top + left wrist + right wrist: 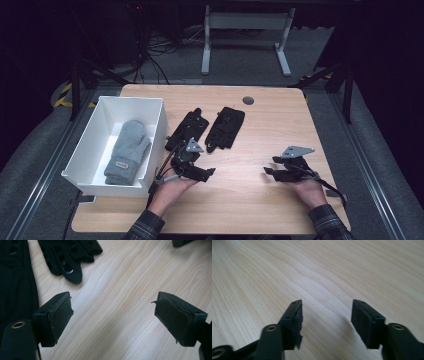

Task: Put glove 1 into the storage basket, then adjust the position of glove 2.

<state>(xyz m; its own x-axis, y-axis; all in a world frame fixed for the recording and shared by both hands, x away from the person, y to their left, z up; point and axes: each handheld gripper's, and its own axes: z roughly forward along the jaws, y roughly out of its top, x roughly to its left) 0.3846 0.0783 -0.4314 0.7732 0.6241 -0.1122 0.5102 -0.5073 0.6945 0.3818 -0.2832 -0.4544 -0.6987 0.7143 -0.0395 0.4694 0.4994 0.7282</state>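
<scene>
Two black gloves lie on the table (260, 135), side by side near its middle, fingers pointing toward you. The left glove (186, 129) sits just right of the white box (159, 131); the right glove (225, 127) lies beside it, with a narrow strip of wood between them.

Your left gripper (207, 172) rests low over the wood just near of the left glove, its jaws spread wide and holding nothing. In the left gripper view (112, 315) you see bare table between the pads, with black glove fabric (67, 257) at the upper left, well clear of the jaws. A small pale mark shows on one glove fingertip there; it is too small and blurred to read, and may be only a printed stripe.

Your right gripper (270, 171) sits over open table at the right, well apart from both gloves. Its jaws are also spread, with plain wood grain between them in the right gripper view (325, 322).

One grey mitten (128, 151) lies flat in the white box at the left, cuff toward you. A small oval label (121, 164) sits on the cuff; you cannot read any writing on it from the high view.

At the far edge of the table sits a round dark grommet (248, 100).
</scene>
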